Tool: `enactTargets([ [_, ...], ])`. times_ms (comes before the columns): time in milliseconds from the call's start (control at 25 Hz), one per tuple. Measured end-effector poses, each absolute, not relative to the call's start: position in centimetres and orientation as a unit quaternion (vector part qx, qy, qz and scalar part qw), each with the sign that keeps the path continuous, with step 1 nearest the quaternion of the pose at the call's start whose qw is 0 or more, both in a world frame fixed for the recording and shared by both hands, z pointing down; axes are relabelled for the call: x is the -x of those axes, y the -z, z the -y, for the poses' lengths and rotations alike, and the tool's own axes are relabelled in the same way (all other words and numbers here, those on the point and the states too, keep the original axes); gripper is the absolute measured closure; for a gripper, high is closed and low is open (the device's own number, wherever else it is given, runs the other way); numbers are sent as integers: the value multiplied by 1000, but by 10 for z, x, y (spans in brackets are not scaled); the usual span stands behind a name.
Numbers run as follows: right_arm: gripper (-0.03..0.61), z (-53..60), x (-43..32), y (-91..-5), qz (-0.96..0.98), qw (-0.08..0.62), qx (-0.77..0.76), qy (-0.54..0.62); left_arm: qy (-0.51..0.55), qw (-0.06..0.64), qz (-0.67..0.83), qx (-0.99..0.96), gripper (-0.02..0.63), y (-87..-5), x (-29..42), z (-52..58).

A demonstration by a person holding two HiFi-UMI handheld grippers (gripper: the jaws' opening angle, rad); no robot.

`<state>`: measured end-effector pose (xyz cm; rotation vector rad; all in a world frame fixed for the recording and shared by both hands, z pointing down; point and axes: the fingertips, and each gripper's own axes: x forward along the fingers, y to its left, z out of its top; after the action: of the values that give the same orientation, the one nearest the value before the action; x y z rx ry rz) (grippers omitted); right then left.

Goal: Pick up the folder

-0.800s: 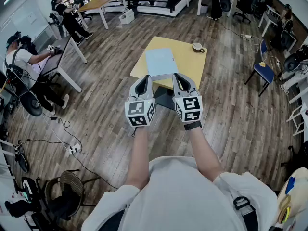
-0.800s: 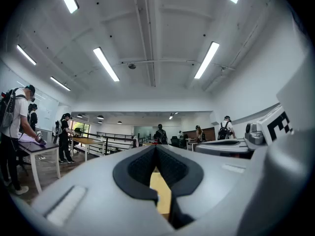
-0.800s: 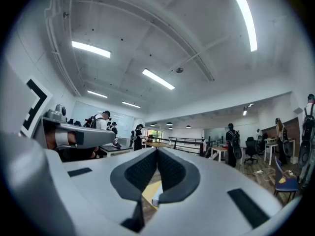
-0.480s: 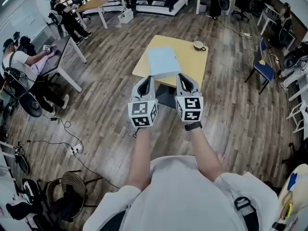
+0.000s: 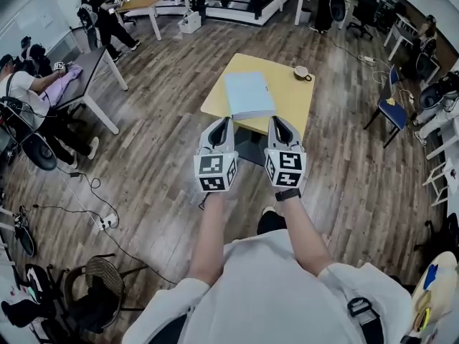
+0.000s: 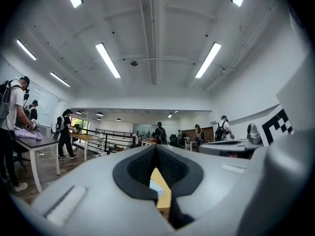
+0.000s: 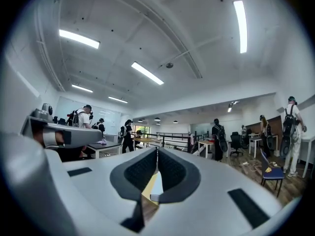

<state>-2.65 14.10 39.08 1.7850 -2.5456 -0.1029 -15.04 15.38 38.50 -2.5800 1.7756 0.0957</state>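
Both grippers are out in front of the person, side by side and level, marker cubes facing up. On the left gripper (image 5: 220, 124) the fingers (image 6: 135, 170) are pressed together with nothing between them, and it is the same on the right gripper (image 5: 279, 122): closed and empty. Dead ahead at twelve o'clock stands the yellow counter (image 5: 292, 100), turned corner-on to us. The folder (image 5: 249, 94), pale blue, lies flat on its left half with its near end by the counter's near edge. From the head view the two sets of fingertips sit just short of that edge, one to either side of the folder's near end, and neither touches it. Each gripper's own view catches a sliver of yellow top and pale blue through the notch below the closed tips. A cup (image 5: 301, 72) sits at the far right corner, at about one o'clock from the folder and well apart from it. Under everything is the plank floor (image 5: 165, 127). Over at nine o'clock people (image 5: 21, 84) are busy at a dark desk (image 5: 86, 74), and at three o'clock stands a blue chair (image 5: 391, 106).
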Motion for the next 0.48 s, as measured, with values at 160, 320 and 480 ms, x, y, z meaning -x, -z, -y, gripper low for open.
enactTargets([
  [160,566,-106,32,-399,825,19,-563,31,-29,-16,-575,817,603,-400,159,-118],
  [320,566,-44,31,-404,834,14,-551,16,-24,-34,-581,813,603,-408,160,-59],
  [480,566,24,24,-395,851,6,-524,19,-29,-38,-593,804,603,-403,149,7],
])
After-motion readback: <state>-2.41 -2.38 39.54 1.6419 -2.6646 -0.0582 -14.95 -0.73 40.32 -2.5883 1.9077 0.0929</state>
